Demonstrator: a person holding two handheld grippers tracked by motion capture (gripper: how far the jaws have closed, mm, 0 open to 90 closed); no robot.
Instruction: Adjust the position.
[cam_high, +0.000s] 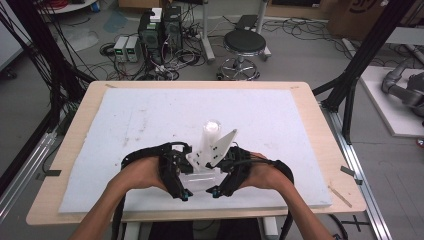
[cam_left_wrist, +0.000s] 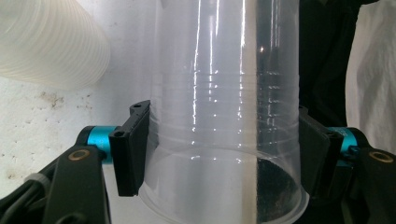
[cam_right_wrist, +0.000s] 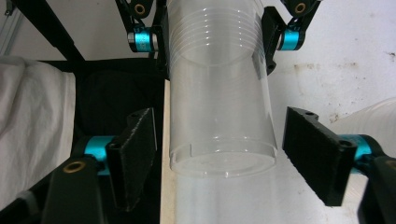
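High view, both hands meeting mid-table, left gripper (cam_left_wrist: 219, 154) clamping clear cup (cam_left_wrist: 224, 116), right gripper (cam_right_wrist: 219, 154) jaws wide around its base.

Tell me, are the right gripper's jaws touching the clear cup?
No, the right gripper stands open, with a gap between each pad and the clear cup.

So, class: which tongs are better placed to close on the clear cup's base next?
The right tongs: their pads stand open either side of the clear cup's base. The left tongs already clamp its rim end.
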